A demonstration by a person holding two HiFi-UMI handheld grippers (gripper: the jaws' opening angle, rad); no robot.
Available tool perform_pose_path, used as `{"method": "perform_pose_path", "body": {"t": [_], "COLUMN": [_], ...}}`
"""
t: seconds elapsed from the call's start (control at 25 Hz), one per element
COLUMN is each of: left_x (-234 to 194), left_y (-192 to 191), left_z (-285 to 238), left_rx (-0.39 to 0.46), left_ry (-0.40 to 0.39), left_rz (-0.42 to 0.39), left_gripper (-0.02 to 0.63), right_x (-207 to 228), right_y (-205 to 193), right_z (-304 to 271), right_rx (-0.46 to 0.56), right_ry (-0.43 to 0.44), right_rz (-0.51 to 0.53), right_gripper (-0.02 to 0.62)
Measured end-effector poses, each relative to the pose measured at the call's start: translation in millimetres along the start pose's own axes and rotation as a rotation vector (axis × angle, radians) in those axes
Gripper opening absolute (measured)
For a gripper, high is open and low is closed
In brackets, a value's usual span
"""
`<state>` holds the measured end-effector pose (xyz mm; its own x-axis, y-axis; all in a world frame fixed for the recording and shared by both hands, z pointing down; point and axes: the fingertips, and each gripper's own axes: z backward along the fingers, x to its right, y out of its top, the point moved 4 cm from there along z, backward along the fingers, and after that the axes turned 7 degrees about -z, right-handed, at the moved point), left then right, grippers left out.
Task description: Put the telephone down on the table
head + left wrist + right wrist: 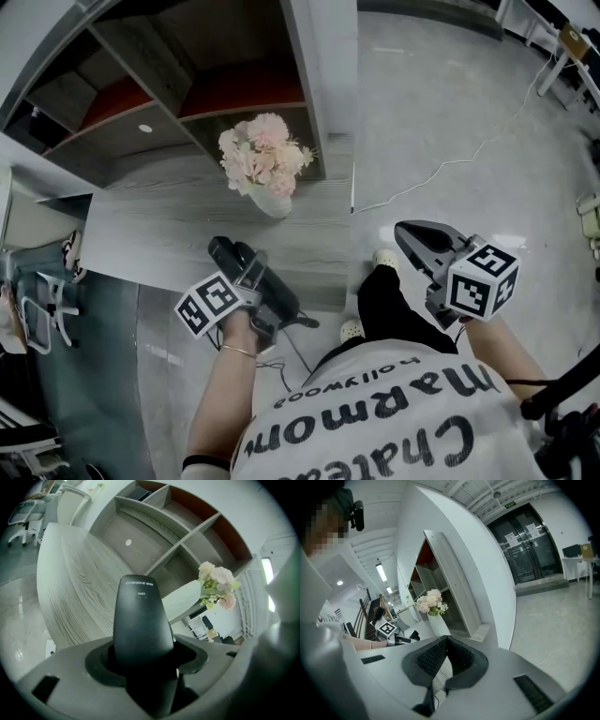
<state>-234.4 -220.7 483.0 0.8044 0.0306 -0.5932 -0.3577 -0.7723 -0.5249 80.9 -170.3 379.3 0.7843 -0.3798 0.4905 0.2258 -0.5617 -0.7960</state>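
Over near edge of table [159,234], left tongs [249,274] clamping telephone [140,620], vase [273,202] beyond

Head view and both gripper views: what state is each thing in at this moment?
telephone: gripped by the left hand-held gripper, over the table; whether it touches the table is unclear.
left hand-held gripper: shut on the telephone.
right hand-held gripper: shut, nothing between the jaws.
vase of flowers: upright on the table.
glass doors: closed.
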Motion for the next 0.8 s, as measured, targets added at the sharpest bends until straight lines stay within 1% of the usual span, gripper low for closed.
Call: {"method": "perform_pose_path", "body": {"t": [0.12,0.2,0.64,0.8], "left_x": [-2.3,-4.9,-18.9,-26.1], "left_y": [-1.2,-1.3,-5.3,-8.6], "left_z": [-9.4,-14.6,-33.3,-36.7], "left_rx": [-0.048,-0.066,-0.112,-0.121], "left_ry": [0.041,0.06,0.111,0.119], "left_rz": [-0.048,-0.056,-0.036,-0.005], "left_gripper": [0.276,0.276,0.276,0.276], "right_x": [3.6,5.5,19.9,22.4], "right_y": [-0.5,-1.2,5.7,5.4], "right_z": [-1.2,-2.3,-1.3,-0.8], "right_rx": [0.002,-0.006,0.012,0.01], "right_ry": [-0.002,0.002,-0.017,-0.022], "right_rz": [-0.007,-0.009,-0.022,-0.028], "right_gripper": [0.011,0.011,0.011,0.011]}}
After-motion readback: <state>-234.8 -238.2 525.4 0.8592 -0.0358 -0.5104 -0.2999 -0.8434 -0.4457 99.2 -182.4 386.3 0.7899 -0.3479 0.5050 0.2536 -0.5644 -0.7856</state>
